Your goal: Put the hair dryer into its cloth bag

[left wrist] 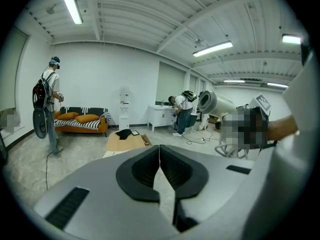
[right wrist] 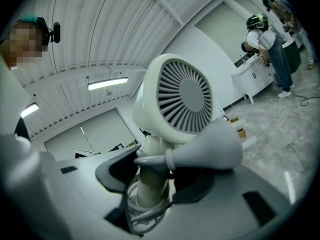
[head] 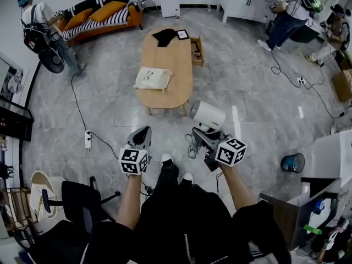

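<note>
A white hair dryer [head: 208, 116] is held by its handle in my right gripper [head: 201, 133], which is shut on it. In the right gripper view the dryer's round grille [right wrist: 183, 98] faces the camera, its grey plug [right wrist: 212, 145] lies across the jaws, and the coiled cord [right wrist: 141, 205] hangs below. From the left gripper view the dryer [left wrist: 215, 103] shows at the right. The cream cloth bag [head: 153, 78] lies flat on the near end of the wooden table [head: 179, 65], ahead of both grippers. My left gripper [head: 141, 132] is shut and empty, its jaws [left wrist: 159, 151] aimed at the table.
A black cloth [head: 164, 36] and a small frame [head: 182, 34] lie at the table's far end, a wooden box [head: 196, 48] beside it. An orange sofa [head: 102, 14] stands far left. People work at the room's edges. A power strip [head: 88, 139], a blue bin [head: 292, 162] and a black chair [head: 77, 202] are nearby.
</note>
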`<action>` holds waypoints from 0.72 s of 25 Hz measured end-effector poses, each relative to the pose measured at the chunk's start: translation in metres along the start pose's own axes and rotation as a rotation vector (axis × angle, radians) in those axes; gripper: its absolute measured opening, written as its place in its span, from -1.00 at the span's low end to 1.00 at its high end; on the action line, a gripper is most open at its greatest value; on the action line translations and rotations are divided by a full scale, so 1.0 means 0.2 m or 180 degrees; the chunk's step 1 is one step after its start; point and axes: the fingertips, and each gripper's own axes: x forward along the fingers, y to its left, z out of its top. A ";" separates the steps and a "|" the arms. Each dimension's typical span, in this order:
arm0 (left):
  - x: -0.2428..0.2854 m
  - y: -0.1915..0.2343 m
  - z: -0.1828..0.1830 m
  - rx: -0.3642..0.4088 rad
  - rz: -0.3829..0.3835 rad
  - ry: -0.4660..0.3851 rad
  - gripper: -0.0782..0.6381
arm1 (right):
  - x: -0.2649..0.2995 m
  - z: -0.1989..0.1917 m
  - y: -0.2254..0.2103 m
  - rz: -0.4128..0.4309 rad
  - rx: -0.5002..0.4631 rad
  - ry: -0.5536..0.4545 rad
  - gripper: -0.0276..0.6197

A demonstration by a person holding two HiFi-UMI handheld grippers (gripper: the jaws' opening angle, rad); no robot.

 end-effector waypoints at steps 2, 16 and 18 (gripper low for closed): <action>0.05 0.03 0.01 -0.0015 -0.0008 -0.0012 -0.74 | 0.04 0.01 -0.03 -0.0015 -0.0001 0.0025 -0.30; 0.60 0.36 0.22 -0.0011 -0.0325 -0.0007 -0.74 | 0.52 0.30 -0.25 -0.0157 -0.0077 -0.0016 -0.29; 0.67 0.43 0.25 -0.0008 -0.0364 0.0002 -0.74 | 0.60 0.35 -0.29 -0.0202 -0.0077 -0.0043 -0.30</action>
